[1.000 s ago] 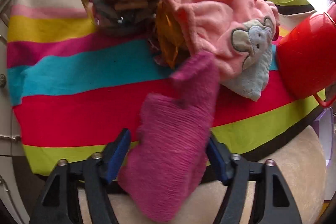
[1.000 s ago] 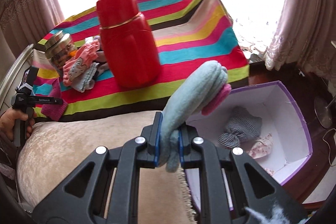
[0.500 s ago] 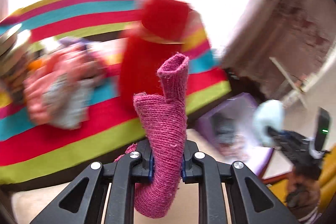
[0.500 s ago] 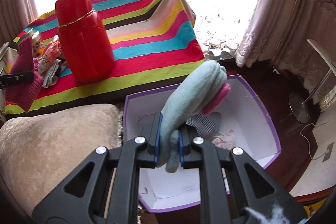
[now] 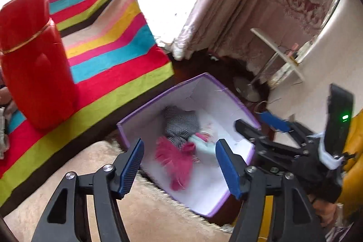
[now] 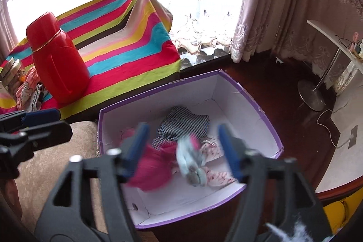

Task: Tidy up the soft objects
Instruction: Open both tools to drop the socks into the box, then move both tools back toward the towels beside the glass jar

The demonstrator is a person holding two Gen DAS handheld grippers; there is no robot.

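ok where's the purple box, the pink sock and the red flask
purple box (image 6: 156,92): right wrist view, on its far rim
pink sock (image 6: 154,170): right wrist view, mid-body, blurred, inside the box
red flask (image 6: 60,69): right wrist view, middle of its body

A table under a striped cloth (image 6: 127,47) holds a red flask (image 6: 57,60), a jar (image 6: 11,69) and some soft clothes (image 6: 27,87).

Motion-blurred pink sock (image 6: 150,168) and pale-blue sock (image 6: 191,162) in box (image 6: 249,106)
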